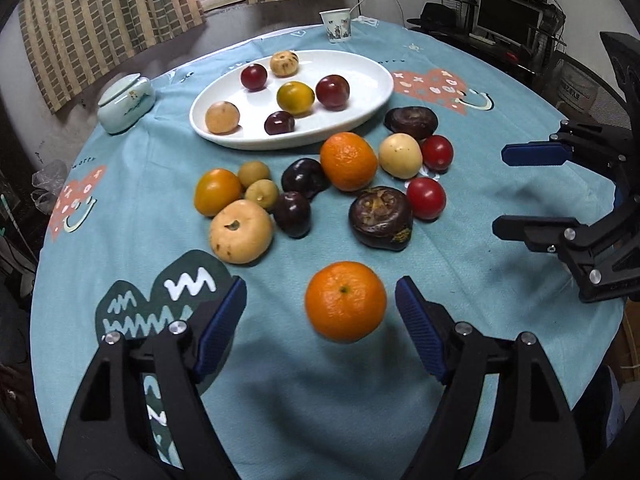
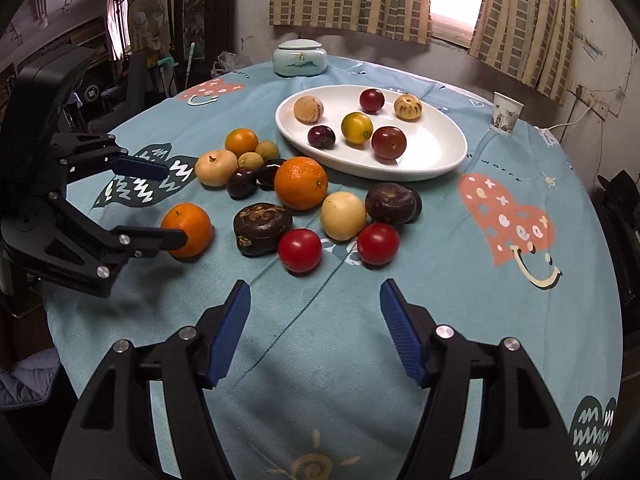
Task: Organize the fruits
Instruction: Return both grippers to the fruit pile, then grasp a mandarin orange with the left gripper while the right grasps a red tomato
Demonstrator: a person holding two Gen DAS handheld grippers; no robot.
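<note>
Left wrist footage showed the left tongs (image 1: 320,312) standing apart with a lone orange mandarin (image 1: 345,301) lying between the blue pads, neither pad touching it. The right tongs (image 2: 316,320) were likewise apart and empty, hovering over bare cloth just short of 2 red tomatoes (image 2: 300,250). The white oval plate (image 2: 440,160) sat farther back on the worktop (image 2: 500,300) and already carried 6 small fruits, while a loose cluster of fruit remained on the cloth between the plate and both tongs. The step in hand was judged to be the pickup of the mandarin by the left tongs. For a good grasp, the pads would best be lowered until they flanked the fruit at its widest part, then closed gently, since the soft skin could be bruised and a round fruit could be squirted forward by a high or off-centre pinch. A free gap on the near side of the plate would best be chosen for placing, so that fruit already there was not knocked.
</note>
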